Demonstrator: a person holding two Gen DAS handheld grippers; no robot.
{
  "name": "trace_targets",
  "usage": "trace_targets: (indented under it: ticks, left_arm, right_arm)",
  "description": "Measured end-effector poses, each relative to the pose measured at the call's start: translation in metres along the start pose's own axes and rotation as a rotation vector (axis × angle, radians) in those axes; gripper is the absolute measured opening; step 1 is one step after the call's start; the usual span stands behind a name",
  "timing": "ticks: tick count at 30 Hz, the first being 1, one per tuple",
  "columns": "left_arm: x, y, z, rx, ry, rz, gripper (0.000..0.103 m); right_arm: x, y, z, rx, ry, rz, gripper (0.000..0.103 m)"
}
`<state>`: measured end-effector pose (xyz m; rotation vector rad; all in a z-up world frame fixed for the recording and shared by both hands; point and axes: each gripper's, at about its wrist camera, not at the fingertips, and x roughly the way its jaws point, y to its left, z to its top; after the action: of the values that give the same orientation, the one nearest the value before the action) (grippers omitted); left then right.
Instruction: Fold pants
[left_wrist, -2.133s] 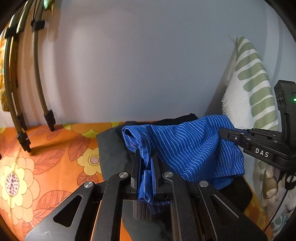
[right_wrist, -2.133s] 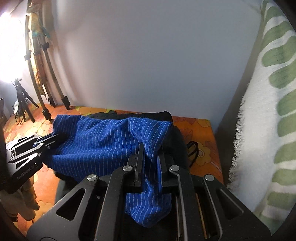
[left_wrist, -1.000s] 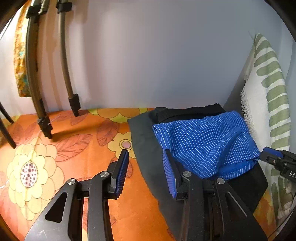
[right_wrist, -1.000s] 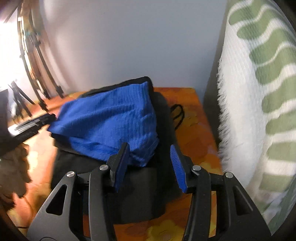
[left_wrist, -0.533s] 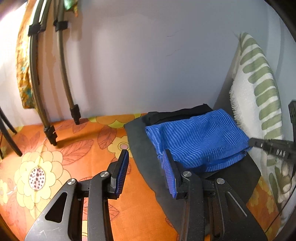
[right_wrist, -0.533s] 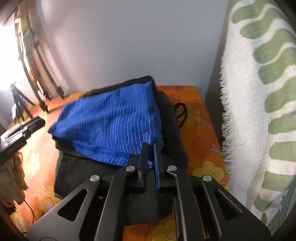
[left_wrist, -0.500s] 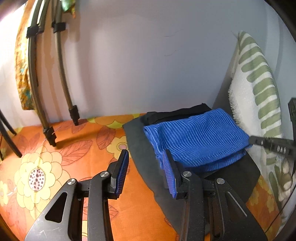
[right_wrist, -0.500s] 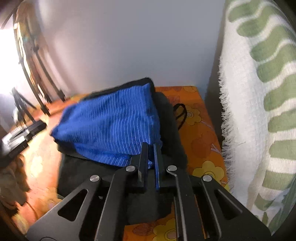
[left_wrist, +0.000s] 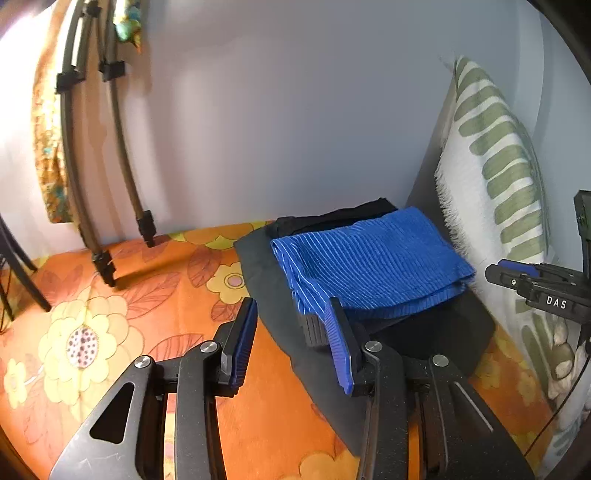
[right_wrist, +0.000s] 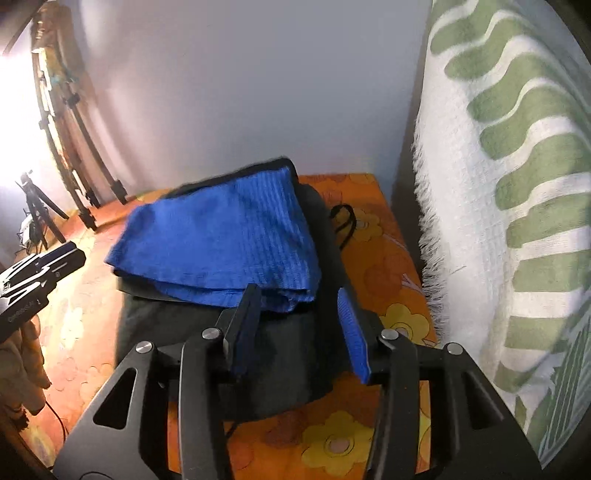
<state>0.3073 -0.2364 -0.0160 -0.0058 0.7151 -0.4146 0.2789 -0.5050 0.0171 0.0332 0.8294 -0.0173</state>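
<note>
The folded blue striped pants (left_wrist: 369, 266) lie on a pile of dark folded clothes (left_wrist: 436, 332) on the orange flowered bedsheet (left_wrist: 110, 332). They also show in the right wrist view (right_wrist: 221, 240) on the dark pile (right_wrist: 288, 354). My left gripper (left_wrist: 291, 332) is open and empty at the pants' near left corner. My right gripper (right_wrist: 299, 317) is open and empty just in front of the pants' near right corner. Each gripper shows at the edge of the other's view.
A white pillow with green stripes (left_wrist: 495, 177) (right_wrist: 509, 206) stands against the right side. Dark tripod legs (left_wrist: 122, 177) lean on the wall at the left. A black cord (right_wrist: 345, 221) lies beside the dark pile. The pale wall (left_wrist: 295, 110) is close behind.
My right gripper, shut on the pants' corner half a second ago, has opened and let go. The pants now rest flat on the pile. My left gripper stays open.
</note>
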Motion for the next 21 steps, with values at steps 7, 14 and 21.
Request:
trace_targets:
  ticks: [7, 14, 21]
  left_arm:
    - [-0.053, 0.002, -0.001, 0.007, -0.027, -0.012, 0.058]
    - [-0.119, 0.003, -0.016, 0.031, -0.057, -0.038, 0.065]
    - [-0.182, 0.007, -0.041, 0.078, -0.096, -0.050, 0.073]
  right_arm:
    - [-0.061, 0.046, -0.013, -0.053, -0.111, -0.037, 0.057]
    - [-0.126, 0.091, -0.035, -0.008, -0.205, -0.023, 0.077]
    - [-0.175, 0.134, -0.070, 0.012, -0.252, -0.031, 0.095]
